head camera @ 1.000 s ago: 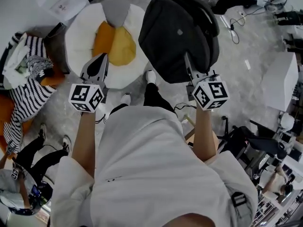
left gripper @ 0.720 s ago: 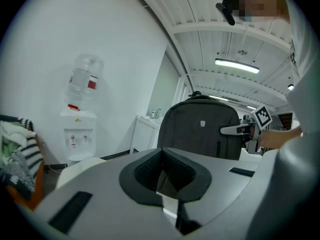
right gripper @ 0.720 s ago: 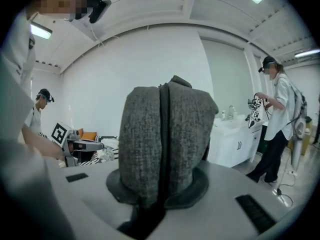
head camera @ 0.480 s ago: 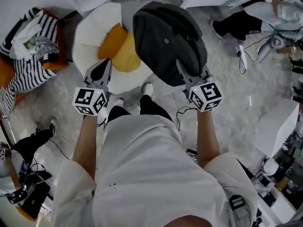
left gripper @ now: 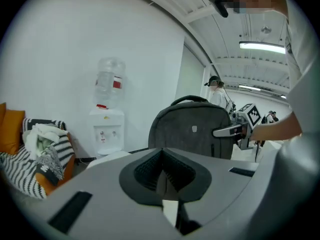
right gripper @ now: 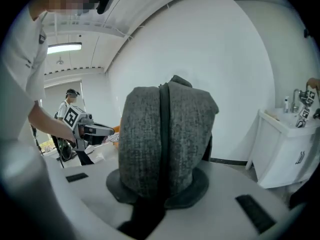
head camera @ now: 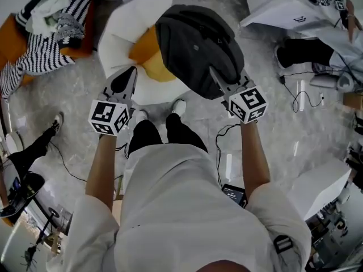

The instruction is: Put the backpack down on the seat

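Backpack (head camera: 195, 44) hanging over the white seat (head camera: 122, 33) with its yellow centre
The right gripper (head camera: 217, 79) is clamped on the grey bag's fabric; the left gripper (head camera: 128, 77) is beside it, jaws together on nothing. Pale marbled floor (head camera: 74, 103) lies below; a water dispenser (left gripper: 107, 129) stands against a white wall (left gripper: 60, 44)

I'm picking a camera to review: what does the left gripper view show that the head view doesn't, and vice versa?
Only the left gripper view: a water dispenser against the wall. Only the head view: the seat's yellow centre and the person's white shoes. Both: the grey backpack gripped by the right gripper, and the striped cloth.
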Demonstrator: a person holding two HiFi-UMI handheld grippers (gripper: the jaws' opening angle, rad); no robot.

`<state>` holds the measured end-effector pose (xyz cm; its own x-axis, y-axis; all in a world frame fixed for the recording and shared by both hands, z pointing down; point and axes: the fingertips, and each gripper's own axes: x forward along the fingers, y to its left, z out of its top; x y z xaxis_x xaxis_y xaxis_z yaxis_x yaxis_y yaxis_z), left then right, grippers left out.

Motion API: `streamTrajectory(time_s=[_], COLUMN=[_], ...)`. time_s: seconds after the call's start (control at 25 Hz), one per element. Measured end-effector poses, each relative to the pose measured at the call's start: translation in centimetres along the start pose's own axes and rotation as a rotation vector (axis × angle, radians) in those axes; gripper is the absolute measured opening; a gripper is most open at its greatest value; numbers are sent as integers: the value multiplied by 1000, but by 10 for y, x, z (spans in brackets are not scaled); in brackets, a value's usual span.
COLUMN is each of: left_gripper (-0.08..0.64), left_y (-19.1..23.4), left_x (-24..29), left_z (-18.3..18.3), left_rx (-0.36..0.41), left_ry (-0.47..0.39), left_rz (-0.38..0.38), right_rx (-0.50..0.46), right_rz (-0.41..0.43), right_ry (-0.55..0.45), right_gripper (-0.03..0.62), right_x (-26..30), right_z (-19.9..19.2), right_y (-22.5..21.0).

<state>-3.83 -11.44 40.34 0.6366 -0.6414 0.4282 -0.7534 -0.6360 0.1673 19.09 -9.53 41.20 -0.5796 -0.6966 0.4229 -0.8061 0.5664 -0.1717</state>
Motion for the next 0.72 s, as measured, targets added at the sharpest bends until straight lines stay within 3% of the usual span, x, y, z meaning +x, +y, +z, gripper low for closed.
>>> streamTrajectory(time_s=[0.32,0.72], left_gripper=[17,17], left_y=[38,92], left_x=[8,53], left_z=[-33,-109], left_rx=[-57,-159], left_ry=[36,62], left_rz=[99,158], right_rx=[10,182], right_rz=[195,293], right_ry=[103,180], right_gripper=[84,84], right_x=[90,199], right_z=[-42,-142], right_y=[-11,-37])
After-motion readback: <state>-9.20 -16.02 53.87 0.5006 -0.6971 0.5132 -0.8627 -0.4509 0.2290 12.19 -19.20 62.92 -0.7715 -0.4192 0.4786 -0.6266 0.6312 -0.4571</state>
